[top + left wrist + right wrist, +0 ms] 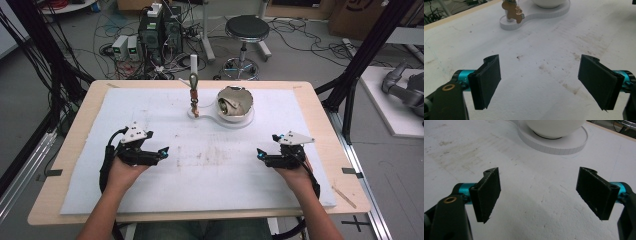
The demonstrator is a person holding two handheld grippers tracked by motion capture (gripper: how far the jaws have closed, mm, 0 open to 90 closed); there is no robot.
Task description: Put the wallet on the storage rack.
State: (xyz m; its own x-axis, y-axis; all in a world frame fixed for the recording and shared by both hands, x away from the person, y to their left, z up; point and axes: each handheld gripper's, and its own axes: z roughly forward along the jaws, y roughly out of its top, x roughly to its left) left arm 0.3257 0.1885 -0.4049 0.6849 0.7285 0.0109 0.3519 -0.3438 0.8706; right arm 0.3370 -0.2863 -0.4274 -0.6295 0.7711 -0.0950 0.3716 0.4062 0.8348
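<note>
White stand [220, 119], flat keyhole-shaped base, upper centre of the high view. On its wide round end sits a white bowl [234, 104] holding crumpled tan, metallic-looking stuff; what it is, cannot tell. On the narrow end a post [193, 75] rises, with a small brown figure [512, 12] hung at its foot, seen at the top of the left gripper view. The bowl's white underside fills the top of the right gripper view, base rim [564, 145] below it.

Left gripper [159, 153] lower left of centre, right gripper [261, 156] lower right of centre, each held in a hand just over the white mat [215, 165]. Both sets of jaws stand wide apart, nothing between them. Both well apart from the stand.

Progress, as judged: nothing grasped or shifted yet; reach, grip and whatever follows all left to do.

Around: mat stained brownish mid-frame, wooden table edge [75, 130] beyond it. Stool [246, 30], electronics boxes [160, 30] and cables on the floor at the top. Path from either gripper to the stand looks open
</note>
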